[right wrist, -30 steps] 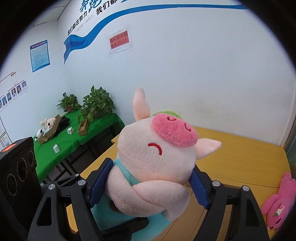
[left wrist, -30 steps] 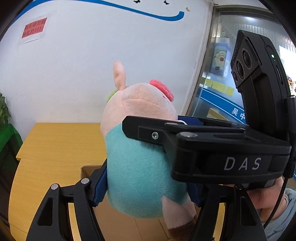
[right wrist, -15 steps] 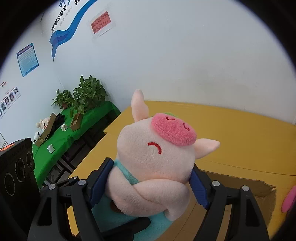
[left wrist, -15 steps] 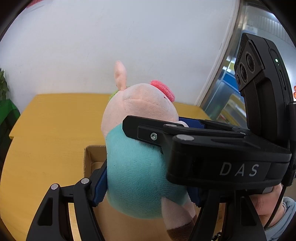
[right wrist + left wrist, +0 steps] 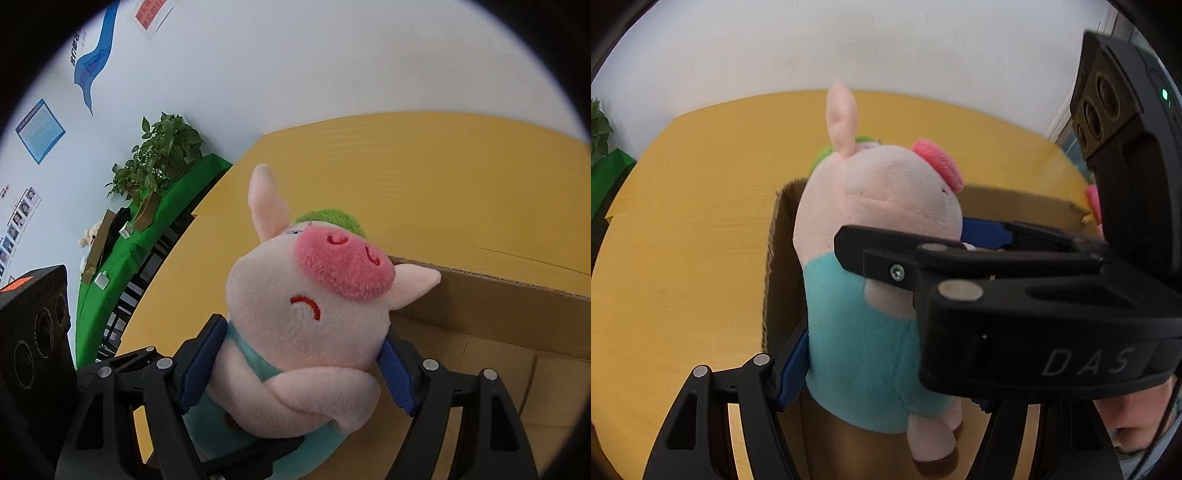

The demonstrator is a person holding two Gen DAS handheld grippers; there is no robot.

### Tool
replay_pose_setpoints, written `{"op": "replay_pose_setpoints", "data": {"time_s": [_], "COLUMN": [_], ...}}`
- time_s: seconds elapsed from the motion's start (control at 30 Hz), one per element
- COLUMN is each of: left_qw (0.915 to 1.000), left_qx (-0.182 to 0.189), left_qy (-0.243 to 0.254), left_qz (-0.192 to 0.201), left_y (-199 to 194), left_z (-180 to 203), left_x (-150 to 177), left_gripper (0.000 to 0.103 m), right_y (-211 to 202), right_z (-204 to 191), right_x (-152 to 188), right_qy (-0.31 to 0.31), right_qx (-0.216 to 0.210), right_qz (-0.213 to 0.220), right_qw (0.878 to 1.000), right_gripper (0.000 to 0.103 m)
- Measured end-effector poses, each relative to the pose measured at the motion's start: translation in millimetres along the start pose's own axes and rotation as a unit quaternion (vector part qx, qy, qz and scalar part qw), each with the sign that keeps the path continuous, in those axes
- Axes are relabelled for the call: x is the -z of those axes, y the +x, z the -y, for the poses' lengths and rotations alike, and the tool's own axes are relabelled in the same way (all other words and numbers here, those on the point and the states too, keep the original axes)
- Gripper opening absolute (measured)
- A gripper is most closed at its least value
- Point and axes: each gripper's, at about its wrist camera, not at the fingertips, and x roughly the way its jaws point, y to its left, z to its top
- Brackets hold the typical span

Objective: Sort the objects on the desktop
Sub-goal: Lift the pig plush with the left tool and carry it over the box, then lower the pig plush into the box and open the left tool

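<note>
Here, both grippers clamp plush pig (image 5: 871,236) at once: left gripper (image 5: 886,369) on teal belly, right gripper (image 5: 295,365) under head, steadying bulky toy above open cardboard box (image 5: 1015,203), frame centre, for drop-in.

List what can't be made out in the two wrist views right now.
- Cardboard box floor: left wrist view, hidden by plush pig and right gripper.
- Pig's feet: right wrist view, behind its body and the left gripper beneath it.
- Wall sign: right wrist view, too small to read.
</note>
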Motion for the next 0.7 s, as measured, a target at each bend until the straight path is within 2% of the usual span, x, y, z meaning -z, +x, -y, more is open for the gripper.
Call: {"op": "replay_pose_setpoints", "data": {"time_s": [0.27, 0.47, 0.6, 0.7], "left_qw": [0.9993, 0.998, 0.9981, 0.999], "left_qx": [-0.035, -0.056, -0.052, -0.037], "left_qy": [0.012, 0.011, 0.009, -0.003], "left_qz": [-0.006, -0.027, -0.03, -0.027], "left_y": [-2.1, 0.2, 2.7, -4.5], "left_z": [-2.0, -14.2, -17.2, -21.0], "left_x": [12.7, 20.7, 23.7, 23.9], "left_gripper": [0.073, 0.076, 0.08, 0.082], "right_y": [11.3, 29.5, 43.3, 29.5], "right_z": [2.2, 5.1, 7.6, 5.6], "right_x": [10.9, 10.5, 16.6, 15.5], "right_qy": [0.007, 0.051, 0.066, 0.062], "right_qx": [-0.048, -0.104, -0.082, -0.058], "right_qz": [-0.004, -0.041, -0.058, -0.048], "right_qw": [0.999, 0.992, 0.993, 0.995], "right_gripper": [0.078, 0.08, 0.085, 0.086]}}
